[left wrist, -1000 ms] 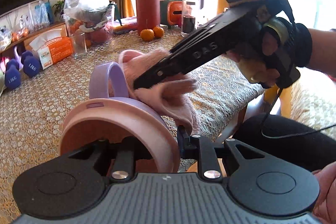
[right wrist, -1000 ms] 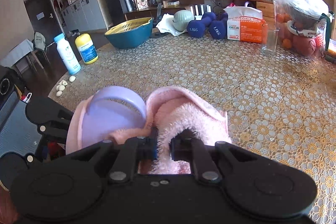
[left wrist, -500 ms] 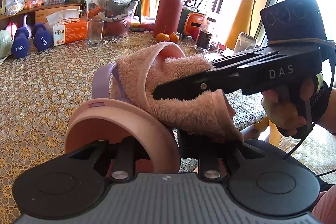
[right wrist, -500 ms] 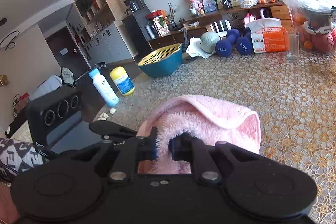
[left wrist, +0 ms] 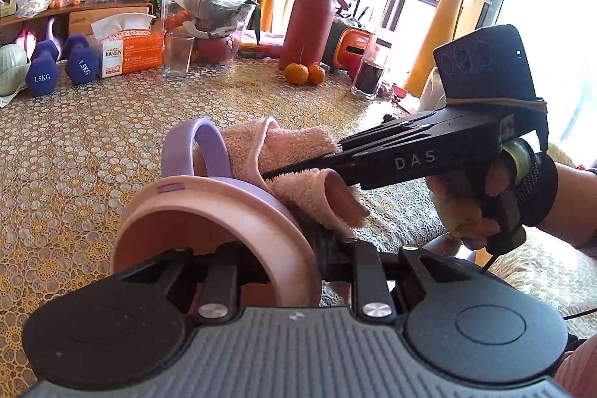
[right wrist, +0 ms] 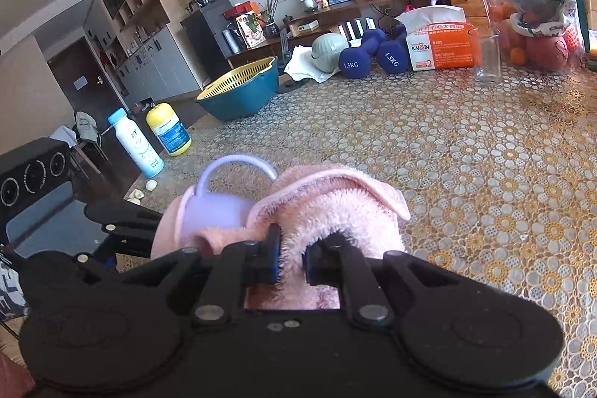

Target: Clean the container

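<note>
My left gripper [left wrist: 291, 260] is shut on a pink container [left wrist: 209, 204], gripping its rim from below. The container carries a lilac lid [right wrist: 212, 215] with an arched lilac handle [left wrist: 209, 152]. In from the right comes my right gripper [left wrist: 268, 172], held by a gloved hand and shut on a fluffy pink towel [left wrist: 298, 144]. The towel presses against the lid beside the handle. In the right wrist view the right gripper [right wrist: 294, 256] pinches the towel [right wrist: 335, 204], and the lid shows just left of it. The container's inside is hidden.
The table [left wrist: 93, 137] wears a gold lace cloth. At the back stand blue dumbbells [left wrist: 44, 66], a tissue box [left wrist: 127, 51], a glass [left wrist: 179, 55], a red bottle [left wrist: 308, 21] and oranges [left wrist: 298, 73]. A blue bowl with a yellow strainer [right wrist: 238, 92] and two bottles [right wrist: 156, 140] sit near the far edge.
The towel has slid off to the right side of the lid, so the lilac lid and handle show again. Both grippers stay shut.
</note>
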Available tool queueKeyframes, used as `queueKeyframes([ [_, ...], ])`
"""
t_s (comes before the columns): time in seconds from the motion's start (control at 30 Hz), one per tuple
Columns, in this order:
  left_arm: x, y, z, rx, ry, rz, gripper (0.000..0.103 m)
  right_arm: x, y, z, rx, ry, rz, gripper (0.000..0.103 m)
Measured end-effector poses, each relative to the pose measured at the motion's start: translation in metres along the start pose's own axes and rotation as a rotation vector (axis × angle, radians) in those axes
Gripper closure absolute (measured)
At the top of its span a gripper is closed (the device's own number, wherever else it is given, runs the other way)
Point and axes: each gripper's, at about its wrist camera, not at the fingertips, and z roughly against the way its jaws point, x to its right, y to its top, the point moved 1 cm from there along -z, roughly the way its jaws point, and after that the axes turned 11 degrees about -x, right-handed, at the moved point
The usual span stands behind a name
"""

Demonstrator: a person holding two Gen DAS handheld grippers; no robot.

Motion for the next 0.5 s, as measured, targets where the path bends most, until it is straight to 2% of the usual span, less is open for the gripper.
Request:
queueKeyframes([
  [0.1, -0.002, 0.000, 0.001, 0.002, -0.006, 0.011, 0.082, 0.008, 0.001, -0.007, -0.013, 0.012, -0.024, 0.092],
  [0.23, -0.007, -0.002, 0.004, 0.009, -0.022, 0.046, 0.081, -0.001, 0.003, -0.013, -0.040, -0.053, 0.064, 0.092],
  [0.37, -0.028, -0.004, 0.013, 0.042, -0.114, 0.173, 0.081, -0.019, 0.002, -0.015, -0.066, -0.153, 0.194, 0.093],
  [0.43, -0.040, -0.002, 0.017, 0.058, -0.156, 0.235, 0.081, -0.019, 0.002, -0.011, -0.051, -0.162, 0.182, 0.092],
  [0.5, -0.052, 0.001, 0.020, 0.066, -0.202, 0.298, 0.081, -0.011, 0.002, 0.000, -0.010, -0.109, 0.101, 0.092],
])
